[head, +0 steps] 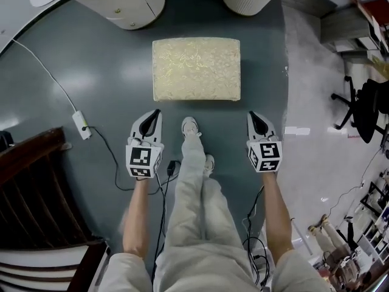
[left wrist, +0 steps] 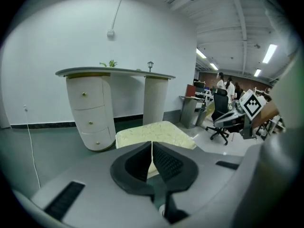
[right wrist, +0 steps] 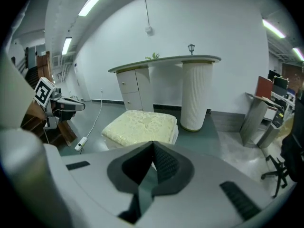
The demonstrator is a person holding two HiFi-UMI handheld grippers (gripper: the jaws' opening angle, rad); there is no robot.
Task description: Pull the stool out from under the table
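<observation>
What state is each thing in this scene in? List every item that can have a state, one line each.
stool: upright on the floor, in front of the table, not under it, touched by neither gripper.
left gripper: jaws together, holding nothing.
right gripper: jaws together, holding nothing.
drawers: all shut.
power strip: lying on the floor, cable attached.

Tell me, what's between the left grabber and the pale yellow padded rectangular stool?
Nothing but bare grey-green floor: the head view shows the left gripper just short of the pale yellow padded stool, not touching it.
</observation>
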